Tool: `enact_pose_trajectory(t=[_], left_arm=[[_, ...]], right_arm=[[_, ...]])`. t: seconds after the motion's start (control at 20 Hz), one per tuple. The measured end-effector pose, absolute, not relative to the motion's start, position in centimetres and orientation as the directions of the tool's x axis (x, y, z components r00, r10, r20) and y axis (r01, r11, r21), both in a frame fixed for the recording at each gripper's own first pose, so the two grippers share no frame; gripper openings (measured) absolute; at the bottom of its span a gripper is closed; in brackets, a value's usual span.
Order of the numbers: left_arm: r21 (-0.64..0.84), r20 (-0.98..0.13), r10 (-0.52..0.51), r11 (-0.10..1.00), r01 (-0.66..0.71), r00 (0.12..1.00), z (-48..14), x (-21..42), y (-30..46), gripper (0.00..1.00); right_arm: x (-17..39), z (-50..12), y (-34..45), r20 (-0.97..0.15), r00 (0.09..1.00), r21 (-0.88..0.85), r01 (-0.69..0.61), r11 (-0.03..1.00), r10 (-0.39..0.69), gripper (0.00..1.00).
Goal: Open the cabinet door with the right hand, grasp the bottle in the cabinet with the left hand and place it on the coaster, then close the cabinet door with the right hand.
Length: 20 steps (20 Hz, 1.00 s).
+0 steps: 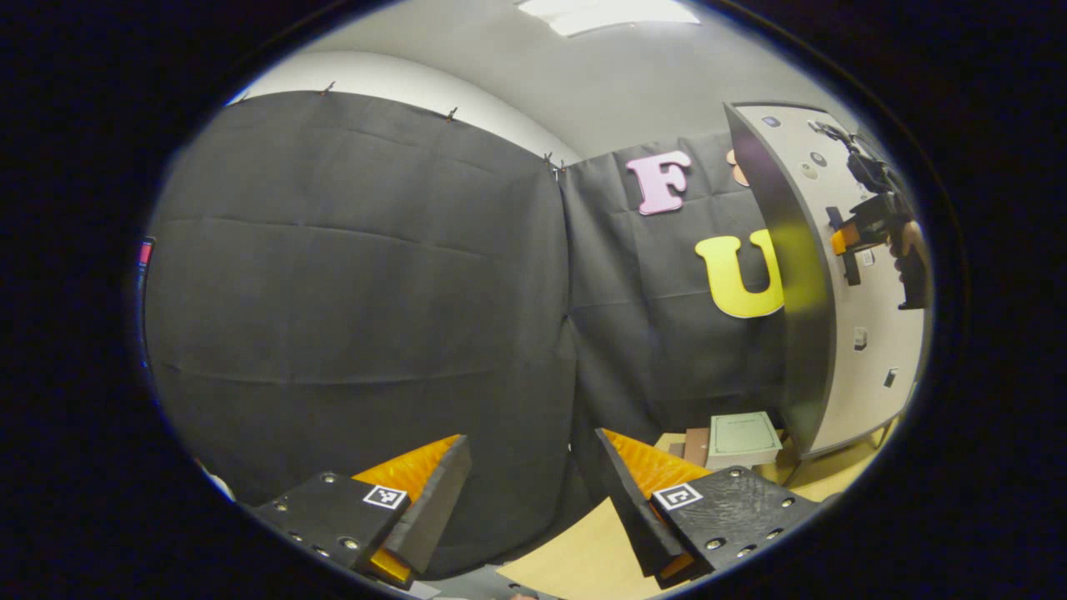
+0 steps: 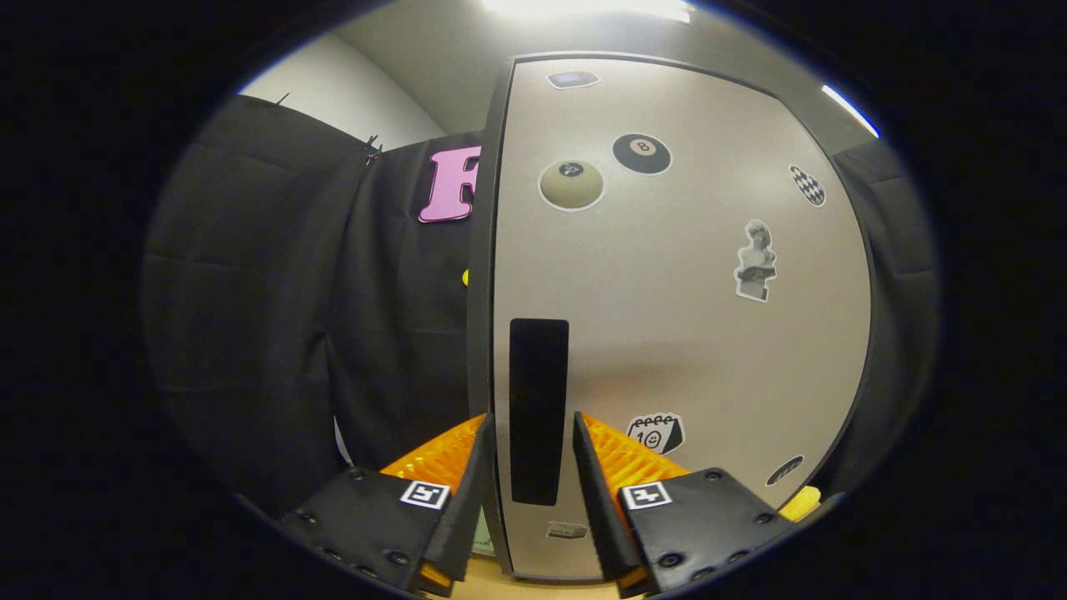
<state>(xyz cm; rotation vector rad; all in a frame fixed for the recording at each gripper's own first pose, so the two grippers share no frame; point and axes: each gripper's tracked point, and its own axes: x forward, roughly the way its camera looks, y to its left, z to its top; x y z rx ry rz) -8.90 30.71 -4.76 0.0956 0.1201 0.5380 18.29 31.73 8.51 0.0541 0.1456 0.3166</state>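
The grey cabinet door, dotted with stickers, stands flat against the cabinet, and what is inside is hidden. Its black vertical handle lies between the fingers of my right gripper. The jaws straddle the handle with a thin gap on each side. In the left gripper view the cabinet stands at the far right, with the right gripper held by a hand at the door's handle. My left gripper is open with nothing between its fingers, facing the black cloth wall well to the left of the cabinet.
A wooden table lies below the left gripper. A green notebook and a brown book lie on it beside the cabinet's foot. Black cloth walls close in the booth behind and to the left.
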Motion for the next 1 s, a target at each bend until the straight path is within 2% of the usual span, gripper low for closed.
enact_pose_trajectory(t=[0.05, 0.1, 0.15, 0.2, 0.3, 0.4, 0.45, 0.6, 0.65, 0.8, 1.0], left_arm=[[0.121, -0.089, 0.514, 0.856, -0.503, 0.853, -4.8, -8.9, 30.7, 0.89], [0.118, -0.09, 0.511, 0.858, -0.5, 0.855, -4.8, -8.8, 30.7, 0.89], [0.115, -0.091, 0.507, 0.86, -0.497, 0.857, -4.9, -8.8, 30.6, 0.89], [0.112, -0.092, 0.501, 0.864, -0.491, 0.86, -4.9, -8.7, 30.5, 0.89], [0.105, -0.092, 0.485, 0.873, -0.476, 0.869, -4.9, -8.4, 30.2, 0.89], [0.099, -0.087, 0.466, 0.883, -0.458, 0.88, -5.0, -7.5, 29.6, 0.89], [0.094, -0.084, 0.453, 0.89, -0.446, 0.888, -5.1, -7.0, 29.2, 0.89], [0.086, -0.079, 0.407, 0.912, -0.401, 0.91, -4.8, -5.5, 27.9, 0.89], [0.082, -0.077, 0.389, 0.92, -0.383, 0.918, -4.7, -5.1, 27.4, 0.89], [0.068, -0.067, 0.325, 0.945, -0.321, 0.943, -4.1, -3.5, 25.1, 0.89], [0.066, -0.043, 0.231, 0.972, -0.228, 0.972, -3.0, -1.7, 20.9, 0.89]], right_arm=[[18.3, 8.2, 31.7, -0.153, 0.942, 0.068, -0.291, 0.954, 0.298, 0.52], [18.0, 8.2, 31.3, -0.15, 0.946, 0.069, -0.279, 0.958, 0.287, 0.51], [18.5, 8.0, 31.6, -0.157, 0.945, 0.069, -0.279, 0.958, 0.286, 0.37], [18.5, 8.1, 31.6, -0.168, 0.942, 0.07, -0.284, 0.956, 0.292, 0.36], [18.0, 8.0, 31.6, -0.182, 0.929, 0.081, -0.312, 0.947, 0.321, 0.23], [17.9, 7.9, 31.5, -0.185, 0.915, 0.107, -0.344, 0.933, 0.358, 0.22], [17.5, 7.9, 31.3, -0.196, 0.904, 0.109, -0.365, 0.925, 0.379, 0.11], [16.3, 8.3, 30.8, -0.199, 0.878, 0.131, -0.417, 0.9, 0.435, 0.14], [15.9, 8.3, 30.7, -0.202, 0.866, 0.148, -0.435, 0.888, 0.458, 0.11], [14.3, 8.6, 30.1, -0.205, 0.836, 0.172, -0.481, 0.86, 0.509, 0.13], [13.5, 8.6, 29.1, -0.201, 0.811, 0.189, -0.519, 0.834, 0.55, 0.11]])
